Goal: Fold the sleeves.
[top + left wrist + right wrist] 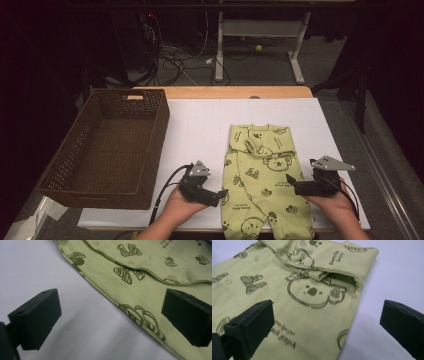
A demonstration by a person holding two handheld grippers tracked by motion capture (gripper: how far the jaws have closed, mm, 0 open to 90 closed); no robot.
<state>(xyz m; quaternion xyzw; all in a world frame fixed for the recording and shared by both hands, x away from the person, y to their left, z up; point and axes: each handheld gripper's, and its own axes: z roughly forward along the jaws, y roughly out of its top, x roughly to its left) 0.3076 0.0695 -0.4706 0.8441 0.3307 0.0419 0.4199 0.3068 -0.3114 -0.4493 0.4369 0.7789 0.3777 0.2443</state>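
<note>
On the white sheet (200, 125) covering the table, a light-green baby romper (262, 175) printed with koalas lies flat, sleeves folded across its chest. Left of it sits a brown wicker basket (150, 135), and nothing lies inside. The left gripper (220, 195) sits at the romper's left edge, jaws spread wide, one over bare sheet and one over fabric. The right gripper (290, 181) sits at the right edge, jaws apart too, gripping nothing, straddling the hem.
</note>
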